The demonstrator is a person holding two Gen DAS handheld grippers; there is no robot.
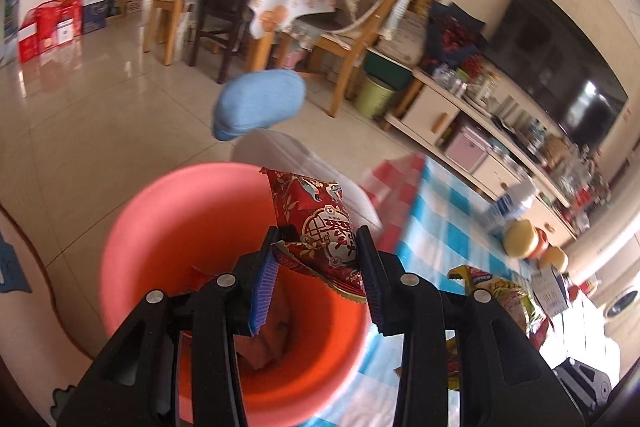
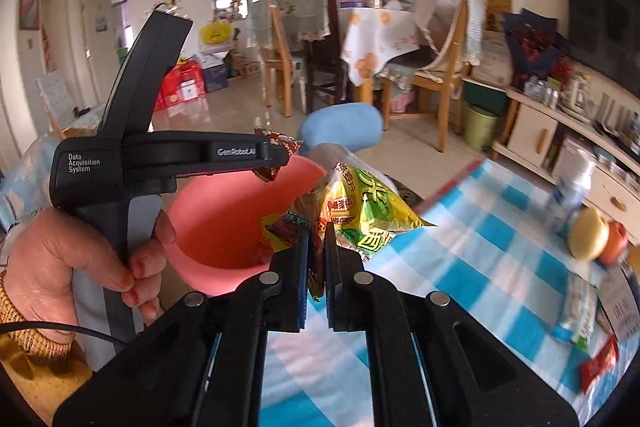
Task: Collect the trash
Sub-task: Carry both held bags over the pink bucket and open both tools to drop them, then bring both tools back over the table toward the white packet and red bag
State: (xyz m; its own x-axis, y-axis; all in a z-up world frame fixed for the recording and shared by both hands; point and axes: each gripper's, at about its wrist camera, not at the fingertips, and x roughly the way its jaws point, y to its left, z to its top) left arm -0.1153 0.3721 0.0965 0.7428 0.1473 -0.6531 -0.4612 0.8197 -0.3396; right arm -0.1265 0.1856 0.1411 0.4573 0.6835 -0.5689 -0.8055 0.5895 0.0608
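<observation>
A pink plastic bin (image 1: 168, 247) stands beside the table's left edge; it also shows in the right wrist view (image 2: 216, 223). My left gripper (image 1: 320, 251) is shut on a dark red snack wrapper (image 1: 320, 223) and holds it over the bin's mouth. In the right wrist view the left gripper's body (image 2: 160, 155) hangs over the bin. My right gripper (image 2: 316, 243) is shut on a yellow-green snack bag (image 2: 368, 211) at the bin's right rim. The same bag shows in the left wrist view (image 1: 504, 291). Some trash lies in the bin's bottom.
The table carries a blue-and-white checked cloth (image 2: 480, 267) with fruit (image 2: 588, 235), a white bottle (image 2: 572, 187), a green-white packet (image 2: 580, 311) and a small red wrapper (image 2: 600, 363). A blue cushion (image 2: 344, 131) lies beyond the bin. Chairs and a dining table (image 2: 380, 39) stand further back.
</observation>
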